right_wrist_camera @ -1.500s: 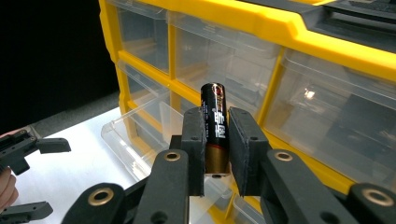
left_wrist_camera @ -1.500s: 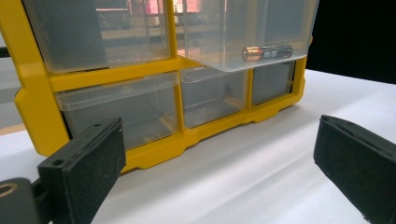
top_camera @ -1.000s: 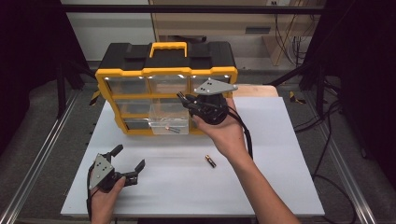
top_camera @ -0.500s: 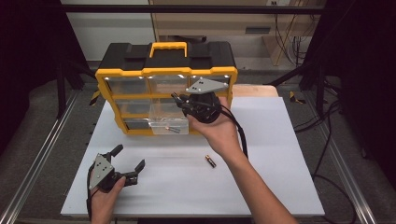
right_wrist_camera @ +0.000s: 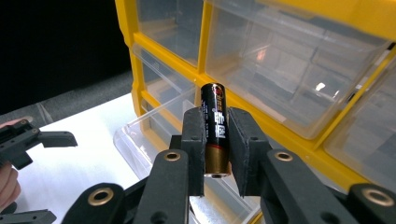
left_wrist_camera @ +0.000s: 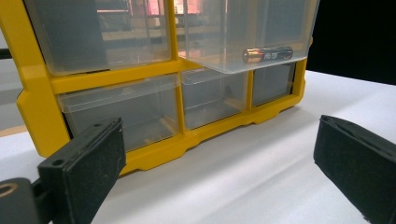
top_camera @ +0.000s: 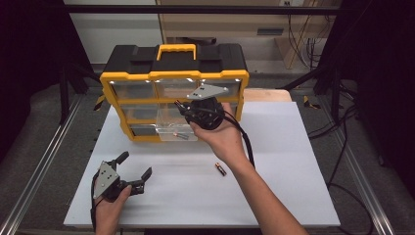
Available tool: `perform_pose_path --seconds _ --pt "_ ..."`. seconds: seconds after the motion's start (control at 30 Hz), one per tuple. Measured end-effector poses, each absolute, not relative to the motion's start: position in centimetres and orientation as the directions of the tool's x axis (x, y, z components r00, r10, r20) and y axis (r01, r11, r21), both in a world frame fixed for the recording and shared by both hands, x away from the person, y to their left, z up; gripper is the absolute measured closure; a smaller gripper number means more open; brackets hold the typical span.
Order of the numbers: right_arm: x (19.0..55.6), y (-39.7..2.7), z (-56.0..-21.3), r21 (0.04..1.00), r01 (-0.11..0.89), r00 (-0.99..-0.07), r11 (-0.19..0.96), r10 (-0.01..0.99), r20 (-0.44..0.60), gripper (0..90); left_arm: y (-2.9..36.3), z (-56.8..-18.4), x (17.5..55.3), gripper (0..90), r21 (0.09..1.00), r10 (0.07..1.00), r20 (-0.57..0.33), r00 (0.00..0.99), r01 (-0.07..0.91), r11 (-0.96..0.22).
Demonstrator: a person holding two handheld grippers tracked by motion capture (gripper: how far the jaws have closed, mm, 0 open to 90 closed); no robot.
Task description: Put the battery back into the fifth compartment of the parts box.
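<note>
A yellow and black organizer (top_camera: 127,81) with clear drawers stands at the back of the white table. One middle drawer (top_camera: 169,128) is pulled out, and a battery (top_camera: 183,136) lies in it, the same battery (left_wrist_camera: 267,54) seen through the drawer's clear front in the left gripper view. My right gripper (top_camera: 183,108) hovers just above this drawer, shut on a black and gold battery (right_wrist_camera: 214,100) that stands upright between the jaws. Another battery (top_camera: 220,169) lies loose on the table. My left gripper (top_camera: 133,169) rests open at the front left, its jaws wide apart and holding nothing.
The white table top (top_camera: 293,147) has free room at the right and front. Metal rails (top_camera: 44,161) run along both sides. The other organizer drawers (left_wrist_camera: 121,116) are pushed in and look empty. Cables (top_camera: 337,127) hang at the right.
My right gripper has carried its battery a little to the left, closer over the pulled-out drawer. The left gripper has stayed still.
</note>
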State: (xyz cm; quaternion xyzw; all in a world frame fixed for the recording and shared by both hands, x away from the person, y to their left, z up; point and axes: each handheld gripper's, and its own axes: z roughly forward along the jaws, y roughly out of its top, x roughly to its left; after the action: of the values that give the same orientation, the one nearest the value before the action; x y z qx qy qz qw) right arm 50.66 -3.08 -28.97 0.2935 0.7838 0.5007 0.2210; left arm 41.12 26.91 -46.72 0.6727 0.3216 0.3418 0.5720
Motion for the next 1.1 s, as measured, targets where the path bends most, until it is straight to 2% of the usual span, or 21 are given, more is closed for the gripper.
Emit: perform_pose_path --seconds 0.17,0.23,0.53,0.83,1.1 --pt "51.4 -2.6 -29.9 0.900 0.266 -0.734 0.345 0.678 -0.044 75.1 26.9 -46.7 41.1 2.2 0.989 0.824 0.091 0.559 0.043 -0.139" --pt "51.5 -2.6 -30.1 0.905 0.267 -0.731 0.332 0.682 -0.034 67.6 27.0 -46.7 41.1 2.2 0.989 0.824 0.092 0.559 0.042 -0.139" --pt "50.5 -4.0 -29.2 0.921 0.247 -0.698 0.300 0.714 -0.045 49.8 26.9 -46.8 41.2 2.2 0.989 0.823 0.091 0.560 0.045 -0.140" --pt "49.0 -5.8 -28.8 0.925 0.253 -0.660 0.282 0.750 -0.048 22.7 26.8 -46.8 41.2 2.2 0.989 0.823 0.092 0.560 0.047 -0.142" --pt "48.1 -7.4 -29.5 0.916 0.287 -0.630 0.280 0.776 -0.041 13.3 26.8 -46.8 41.1 2.2 0.989 0.823 0.093 0.561 0.047 -0.143"
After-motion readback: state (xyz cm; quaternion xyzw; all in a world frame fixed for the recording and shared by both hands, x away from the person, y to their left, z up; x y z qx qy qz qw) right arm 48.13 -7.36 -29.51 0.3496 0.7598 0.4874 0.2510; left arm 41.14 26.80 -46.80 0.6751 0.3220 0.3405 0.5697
